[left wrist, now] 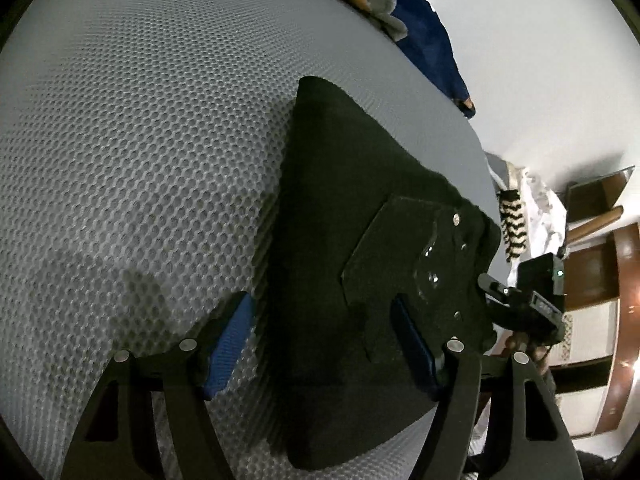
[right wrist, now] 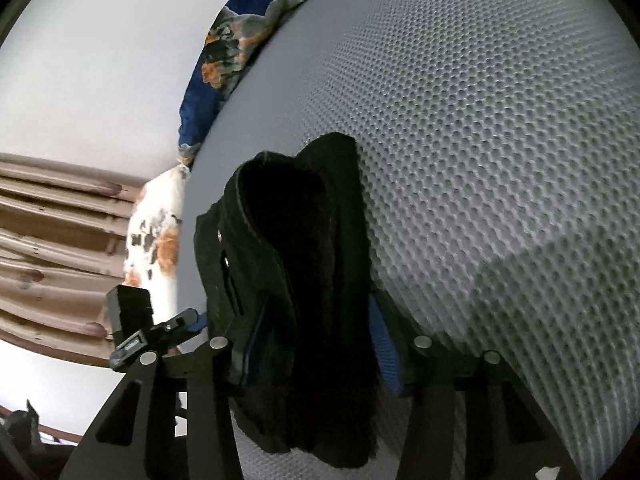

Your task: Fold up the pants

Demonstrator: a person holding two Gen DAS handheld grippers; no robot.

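Note:
The black pants [left wrist: 352, 264] lie folded into a thick bundle on the grey honeycomb-mesh mattress [left wrist: 140, 140]. My left gripper [left wrist: 324, 344] is open, its blue-padded fingers [left wrist: 230, 344] straddling the near left part of the bundle; whether they touch it I cannot tell. In the right wrist view the pants [right wrist: 316, 280] fill the gap between the fingers of my right gripper [right wrist: 316, 344], which hold the stacked layers. The right gripper's body also shows in the left wrist view [left wrist: 524, 300], at the bundle's right edge. The left gripper's body shows in the right wrist view [right wrist: 148, 328].
A blue and orange patterned cloth [left wrist: 404, 12] lies along the mattress's far edge, seen too in the right wrist view [right wrist: 232, 52]. A black-and-white patterned fabric [left wrist: 514, 224] hangs off the right side. Wooden furniture [left wrist: 600, 280] and a white wall stand beyond.

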